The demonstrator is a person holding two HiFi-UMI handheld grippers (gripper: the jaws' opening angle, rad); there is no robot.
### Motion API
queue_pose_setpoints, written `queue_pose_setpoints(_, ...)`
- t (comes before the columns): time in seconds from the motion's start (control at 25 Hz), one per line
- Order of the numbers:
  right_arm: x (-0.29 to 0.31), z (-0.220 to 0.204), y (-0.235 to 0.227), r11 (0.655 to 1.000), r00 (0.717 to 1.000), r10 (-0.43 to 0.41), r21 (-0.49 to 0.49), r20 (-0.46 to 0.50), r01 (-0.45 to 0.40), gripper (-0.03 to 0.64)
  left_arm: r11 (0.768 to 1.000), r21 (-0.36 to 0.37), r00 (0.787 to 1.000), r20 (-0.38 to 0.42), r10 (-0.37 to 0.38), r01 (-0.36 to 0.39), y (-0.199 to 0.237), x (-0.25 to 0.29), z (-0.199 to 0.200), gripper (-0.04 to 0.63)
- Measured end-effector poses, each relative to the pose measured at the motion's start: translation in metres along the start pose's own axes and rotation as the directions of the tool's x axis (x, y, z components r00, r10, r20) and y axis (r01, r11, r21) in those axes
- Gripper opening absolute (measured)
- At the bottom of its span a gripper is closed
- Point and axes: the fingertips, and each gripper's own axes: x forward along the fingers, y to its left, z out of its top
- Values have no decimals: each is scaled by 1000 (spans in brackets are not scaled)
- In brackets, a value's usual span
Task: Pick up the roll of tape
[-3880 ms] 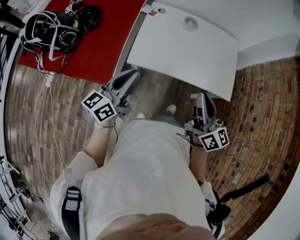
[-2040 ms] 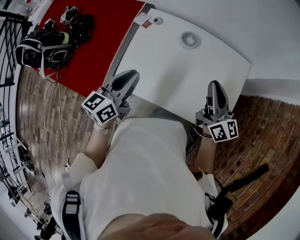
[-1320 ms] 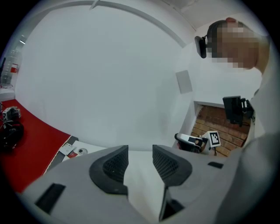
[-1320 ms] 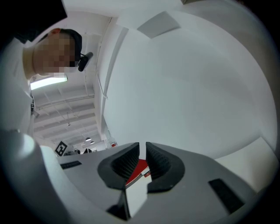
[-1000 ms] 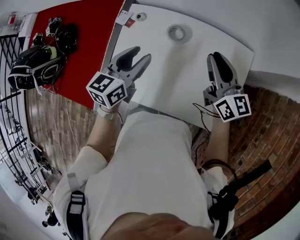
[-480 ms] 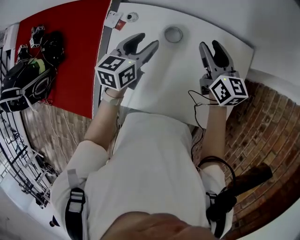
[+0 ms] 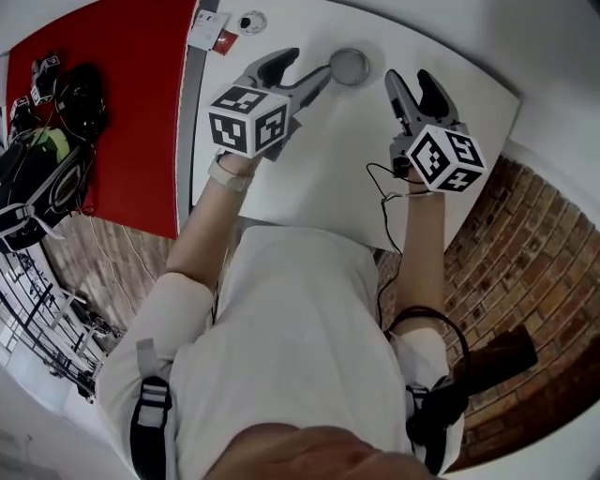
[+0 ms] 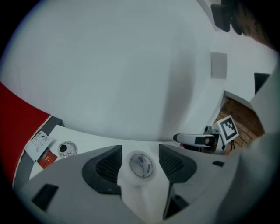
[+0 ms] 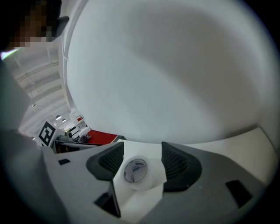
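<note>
The roll of tape [image 7: 349, 66], a pale ring with a printed core, lies flat near the far edge of the white table [image 7: 337, 178]. My left gripper [image 7: 307, 66] reaches in from the left, its jaws opening and its nearer tip just short of the roll. From the right comes my right gripper [image 7: 411, 81], jaws also opening, a little apart from the roll. In the left gripper view the tape [image 8: 141, 165] shows through the gap of that gripper [image 8: 139, 152], ahead on the table. The right gripper view shows the tape [image 9: 135, 170] likewise. No pad touches it.
A card [image 7: 208, 25] and a small round object [image 7: 250, 21] lie at the table's far left corner. A red surface [image 7: 103, 103] with black bags [image 7: 47, 159] adjoins on the left. A white wall rises behind the table. Brick floor [image 7: 525, 244] lies to the right.
Both grippers have moved forward and down over the table toward the tape. The right jaws, shut a second ago, have opened; the left jaws have spread wider.
</note>
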Motion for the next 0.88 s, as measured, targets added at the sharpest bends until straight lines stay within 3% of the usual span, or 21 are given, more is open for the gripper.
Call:
queue_pose_setpoints(0.4,55,-48,-22,997,994,-51,54,-102,57,253,1000,2,995,-97,27,-27,29,51,-34,258)
queue_pose_setpoints(0.88,96,-104,-37,994,968,-90,45,-236,104,253,999,33,979,-200,46,-40,46,91,-75,264)
